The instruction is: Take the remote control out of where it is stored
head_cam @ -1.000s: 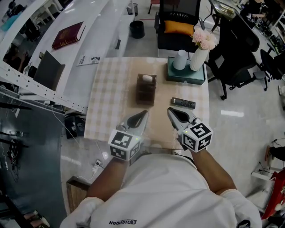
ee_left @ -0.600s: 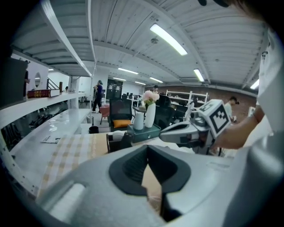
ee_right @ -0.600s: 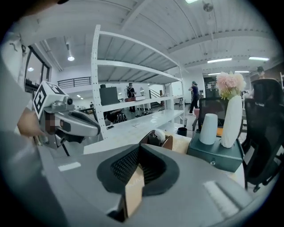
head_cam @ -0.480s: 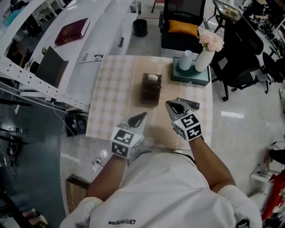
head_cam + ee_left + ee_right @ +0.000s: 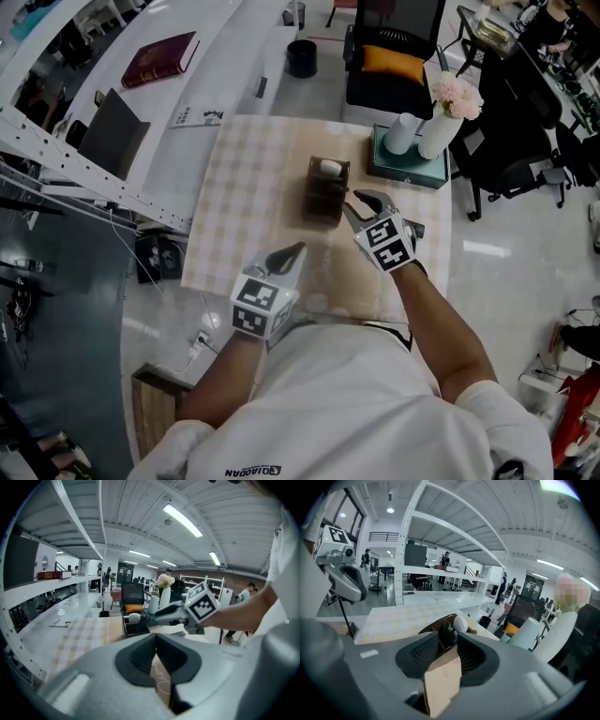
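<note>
A dark brown storage box (image 5: 323, 197) stands mid-table on the checked cloth, with a white-topped remote (image 5: 331, 168) upright inside it. My right gripper (image 5: 360, 202) sits just right of the box, tips near its right wall. Its jaws have just been opening and stand open, with nothing pressed between them. In the right gripper view the box (image 5: 437, 626) and the white remote (image 5: 462, 623) lie just beyond the gripper (image 5: 447, 638). My left gripper (image 5: 289, 255) hovers over the near part of the cloth, well short of the box, and is shut on nothing (image 5: 156, 637).
A black remote (image 5: 413, 228) lies on the table right of my right gripper, partly hidden. At the far right corner a teal tray (image 5: 409, 170) carries a white cup and a vase of pink flowers. A white shelf unit (image 5: 112, 141) runs along the left; a black chair (image 5: 386, 66) stands beyond.
My right gripper has moved forward and left to the box's side, rolled, and its jaws have opened. The left gripper has shifted slightly forward, still shut.
</note>
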`<state>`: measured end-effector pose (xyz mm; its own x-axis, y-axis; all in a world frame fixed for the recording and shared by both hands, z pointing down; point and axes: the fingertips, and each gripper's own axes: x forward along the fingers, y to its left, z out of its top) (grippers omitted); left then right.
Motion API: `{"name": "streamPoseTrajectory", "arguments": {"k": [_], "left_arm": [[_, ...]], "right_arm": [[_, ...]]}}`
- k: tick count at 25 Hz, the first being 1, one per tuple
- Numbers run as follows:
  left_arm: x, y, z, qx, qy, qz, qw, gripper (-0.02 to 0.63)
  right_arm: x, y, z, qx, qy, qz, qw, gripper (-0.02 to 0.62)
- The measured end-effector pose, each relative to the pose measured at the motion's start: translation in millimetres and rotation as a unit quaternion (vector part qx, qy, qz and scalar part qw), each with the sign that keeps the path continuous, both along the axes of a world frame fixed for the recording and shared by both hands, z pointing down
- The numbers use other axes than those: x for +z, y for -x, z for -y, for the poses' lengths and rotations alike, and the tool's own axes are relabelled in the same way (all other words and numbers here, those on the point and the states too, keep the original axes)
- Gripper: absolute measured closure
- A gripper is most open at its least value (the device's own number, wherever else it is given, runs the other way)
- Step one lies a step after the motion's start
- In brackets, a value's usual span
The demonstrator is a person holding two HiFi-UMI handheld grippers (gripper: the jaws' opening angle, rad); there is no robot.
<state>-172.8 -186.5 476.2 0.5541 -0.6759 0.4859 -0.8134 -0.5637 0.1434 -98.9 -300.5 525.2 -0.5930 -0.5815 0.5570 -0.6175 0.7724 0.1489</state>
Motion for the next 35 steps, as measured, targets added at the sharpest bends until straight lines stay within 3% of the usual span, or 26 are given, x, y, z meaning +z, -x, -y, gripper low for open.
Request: {"name": "streamPoseTrajectory", "arguments": {"k": [5,10,14,17,21,27,35], "left_arm": [[0.2,9.9,-1.4,-0.015,-0.001,-0.005,0.9999,0.603],[1.2,20.9,-2.9,-0.029,0.001,-0.007,0.9996,0.603],[3.3,24.9,-4.1,-0.038,0.003,-0.006,0.9993,0.603],[2.6,25.2,-3.8,-0.041,0.002,-0.009,0.9991,0.603],[3.9,24.9,-2.9,-0.042,0.004,-0.013,0.999,0.603],[6.7,23.5,-2.0,-0.044,0.009,-0.021,0.9988,0.603],[9.3,16.4,-2.0,-0.04,0.014,-0.026,0.9988,0.603]], "right_arm": [[10.5,8.9,19.4,-0.017,-0.001,-0.031,0.999,0.428],[21.6,19.9,30.3,-0.037,0.021,-0.035,0.998,0.428],[28.1,25.5,33.6,-0.064,0.012,-0.071,0.995,0.428],[29.8,28.8,35.0,-0.071,0.009,-0.076,0.995,0.484],[25.4,31.6,33.8,-0.075,0.011,-0.061,0.995,0.525],[6.6,29.4,32.6,-0.065,0.026,-0.009,0.998,0.529],[-45.2,22.2,28.5,-0.057,0.003,0.072,0.996,0.531]]}}
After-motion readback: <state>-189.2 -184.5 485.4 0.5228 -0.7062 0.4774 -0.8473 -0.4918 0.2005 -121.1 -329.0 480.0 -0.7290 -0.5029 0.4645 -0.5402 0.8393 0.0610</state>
